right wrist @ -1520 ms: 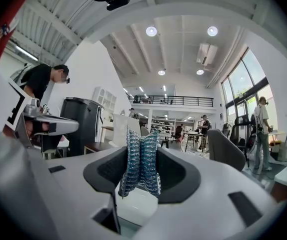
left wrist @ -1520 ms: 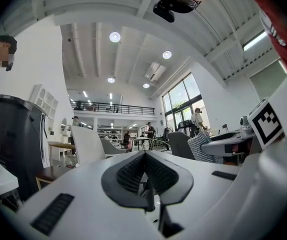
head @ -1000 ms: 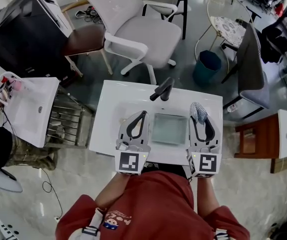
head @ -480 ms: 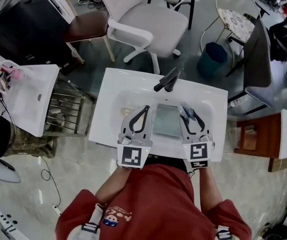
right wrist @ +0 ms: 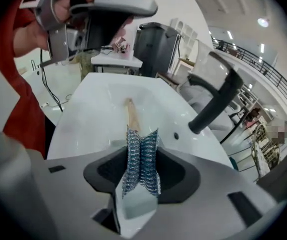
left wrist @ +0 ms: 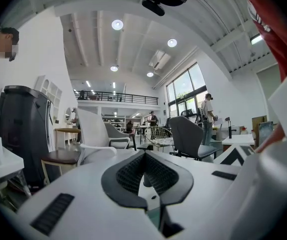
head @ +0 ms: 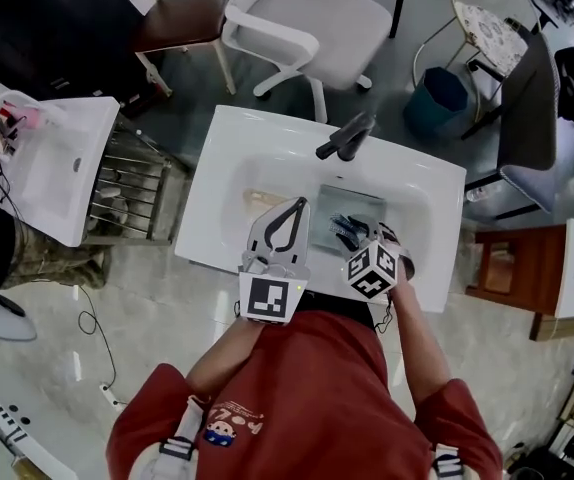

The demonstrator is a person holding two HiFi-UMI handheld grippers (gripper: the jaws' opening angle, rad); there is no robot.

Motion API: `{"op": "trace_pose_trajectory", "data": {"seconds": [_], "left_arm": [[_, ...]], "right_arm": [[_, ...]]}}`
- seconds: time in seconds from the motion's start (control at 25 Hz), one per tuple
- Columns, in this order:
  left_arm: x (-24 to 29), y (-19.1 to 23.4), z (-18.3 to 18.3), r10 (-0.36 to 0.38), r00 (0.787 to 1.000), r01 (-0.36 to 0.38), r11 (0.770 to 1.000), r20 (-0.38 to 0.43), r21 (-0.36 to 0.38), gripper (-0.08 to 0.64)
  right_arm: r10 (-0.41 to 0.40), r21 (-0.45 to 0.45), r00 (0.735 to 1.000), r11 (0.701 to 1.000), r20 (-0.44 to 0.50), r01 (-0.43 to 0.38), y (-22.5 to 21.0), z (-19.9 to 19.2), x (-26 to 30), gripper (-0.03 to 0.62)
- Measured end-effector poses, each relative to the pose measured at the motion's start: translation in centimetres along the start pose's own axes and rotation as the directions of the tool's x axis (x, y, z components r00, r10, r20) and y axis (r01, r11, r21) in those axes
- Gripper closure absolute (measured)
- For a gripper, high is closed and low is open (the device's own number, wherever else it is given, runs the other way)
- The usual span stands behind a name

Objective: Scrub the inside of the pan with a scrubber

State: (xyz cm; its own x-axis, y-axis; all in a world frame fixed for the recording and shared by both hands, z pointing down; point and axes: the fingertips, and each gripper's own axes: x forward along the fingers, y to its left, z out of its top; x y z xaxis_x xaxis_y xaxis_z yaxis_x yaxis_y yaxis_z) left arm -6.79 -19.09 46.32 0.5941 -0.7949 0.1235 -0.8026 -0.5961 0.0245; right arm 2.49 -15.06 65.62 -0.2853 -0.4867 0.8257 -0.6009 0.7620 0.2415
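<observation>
A square grey pan (head: 362, 206) lies in the white sink basin (head: 267, 168), its wooden handle (head: 258, 204) pointing left. My right gripper (head: 353, 234) is turned leftward low over the pan's front part, shut on a silvery mesh scrubber (head: 346, 236). In the right gripper view the scrubber (right wrist: 141, 156) stands squeezed between the jaws, with the wooden handle (right wrist: 131, 115) just beyond it. My left gripper (head: 289, 211) hovers over the sink's front left, above the handle, shut with nothing in it (left wrist: 143, 158).
A black faucet (head: 345, 136) rises at the back of the sink (right wrist: 218, 101). A white office chair (head: 307, 18) stands behind it, a second white sink (head: 62, 168) and a wire rack (head: 132, 203) lie to the left, and a teal bin (head: 445, 93) is at back right.
My right gripper has swung in from the sink's right side and turned left, bringing the scrubber down over the pan. The left gripper has barely moved.
</observation>
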Motion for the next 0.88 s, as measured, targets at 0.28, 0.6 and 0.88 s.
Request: {"op": "trace_pose_trajectory", "data": {"seconds": [0.28,0.6,0.88], "left_arm": [[-0.2,-0.6,-0.9,0.005,1.000,-0.005,1.000,-0.005,-0.024,0.548],[-0.7,-1.0,-1.9,0.013,0.999,-0.014,0.999,-0.031,-0.033,0.548],[-0.6,-0.7,-2.6,0.028,0.999,-0.027,1.000,-0.022,0.011,0.548]], "right_arm": [[0.191,-0.115,0.974,0.972,-0.120,-0.205,3.0,-1.5,4.4,0.410],[0.329,-0.151,0.921,0.920,-0.210,-0.363,5.1,-2.5,7.2,0.413],[0.375,-0.124,0.901,0.905,-0.217,-0.406,5.8,-2.7,8.5,0.413]]}}
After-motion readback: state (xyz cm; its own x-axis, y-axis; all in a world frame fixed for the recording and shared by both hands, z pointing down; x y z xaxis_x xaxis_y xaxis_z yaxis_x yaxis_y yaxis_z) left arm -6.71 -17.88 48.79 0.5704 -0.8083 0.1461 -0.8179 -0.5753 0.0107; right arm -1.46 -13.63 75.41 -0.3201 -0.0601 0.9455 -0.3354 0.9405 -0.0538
